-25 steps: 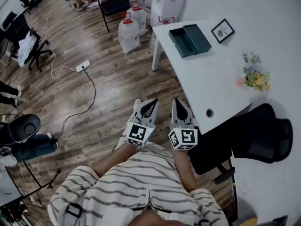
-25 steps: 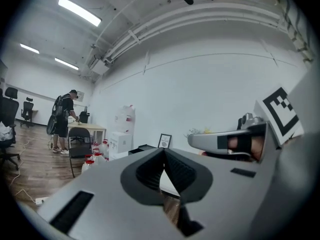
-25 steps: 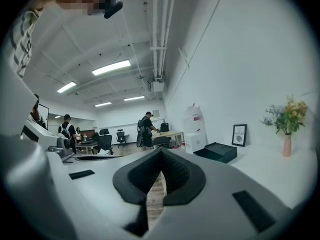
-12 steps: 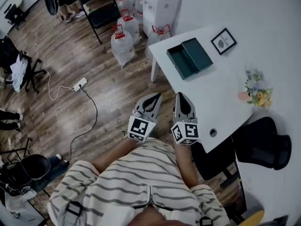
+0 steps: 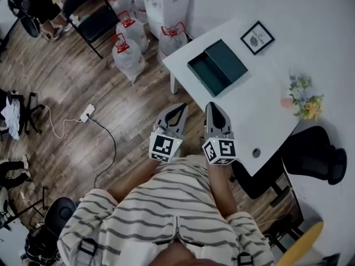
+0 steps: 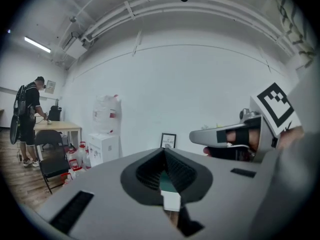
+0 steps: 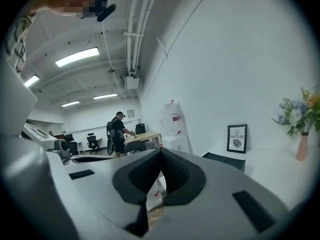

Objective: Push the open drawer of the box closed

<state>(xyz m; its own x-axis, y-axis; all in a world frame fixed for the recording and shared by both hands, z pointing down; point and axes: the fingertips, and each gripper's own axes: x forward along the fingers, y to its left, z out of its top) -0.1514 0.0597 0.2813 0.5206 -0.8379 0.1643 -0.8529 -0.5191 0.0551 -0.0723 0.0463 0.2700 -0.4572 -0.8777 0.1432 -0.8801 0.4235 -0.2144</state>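
Approach was the change we saw: across the last second the smooth white tabletop and the dark teal rectangular box on it had drawn nearer in the head view, while both tools kept their place in front of our striped shirt. We judged the task to be at its walk-up, with no push begun. The box lay near a corner of the tabletop. Its shallow open drawer, a matte tray of the same teal, stood slid out beside it, on the side of the wood-plank floor. The left hand-held gripper was clenched, its grey jaws meeting at the tips on nothing, and it hung over the floor, well apart from the drawer. The right hand-held gripper was clenched and empty too, its tip appearing just over the tabletop's near edge. The box looked light, like card, so we expected it might slide on the slick top unless the push ran straight along the drawer
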